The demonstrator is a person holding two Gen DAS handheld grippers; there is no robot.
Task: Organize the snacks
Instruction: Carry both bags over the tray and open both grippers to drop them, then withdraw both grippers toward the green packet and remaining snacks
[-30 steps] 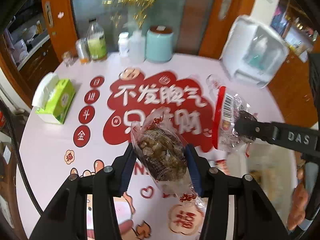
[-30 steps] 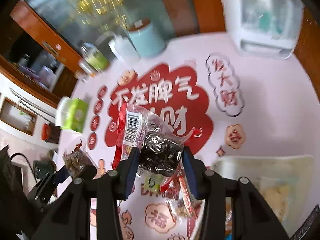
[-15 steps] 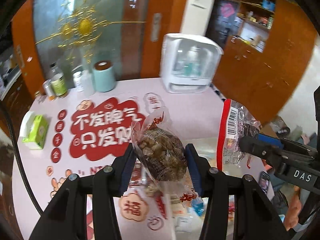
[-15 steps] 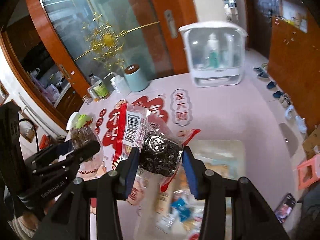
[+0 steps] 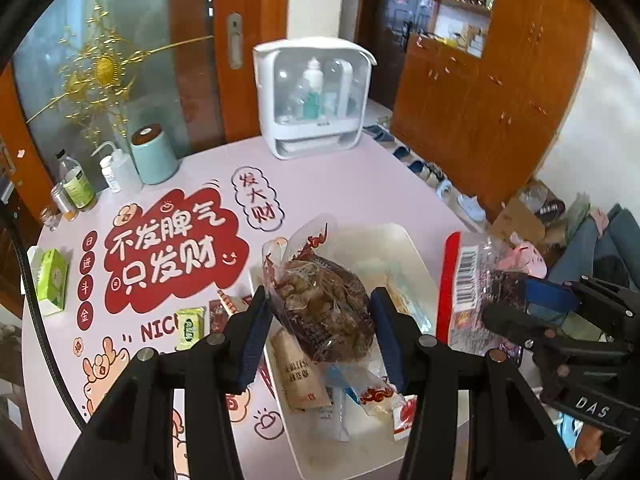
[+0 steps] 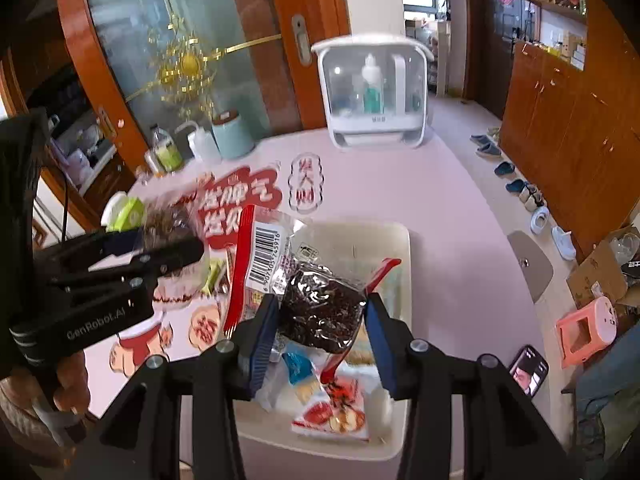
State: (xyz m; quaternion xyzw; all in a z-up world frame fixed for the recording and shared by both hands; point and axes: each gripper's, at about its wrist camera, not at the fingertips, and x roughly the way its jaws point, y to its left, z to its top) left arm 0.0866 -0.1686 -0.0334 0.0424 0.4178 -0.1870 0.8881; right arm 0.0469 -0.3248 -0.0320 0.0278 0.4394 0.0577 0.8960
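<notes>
A clear bag of brown snacks (image 5: 324, 312) sits clamped in the left tool (image 5: 320, 336) above the white bin (image 5: 416, 256) on the pink counter (image 5: 360, 188); alongside, the right tool (image 6: 320, 320) grips a dark, barcoded bag (image 6: 320, 308) over the same bin.

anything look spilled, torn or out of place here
Nothing spilled or visibly torn. Both held bags, the brown snack bag in the left gripper and the dark snack bag in the right gripper, look sealed. A few packets lie on the table outside the white bin.
</notes>
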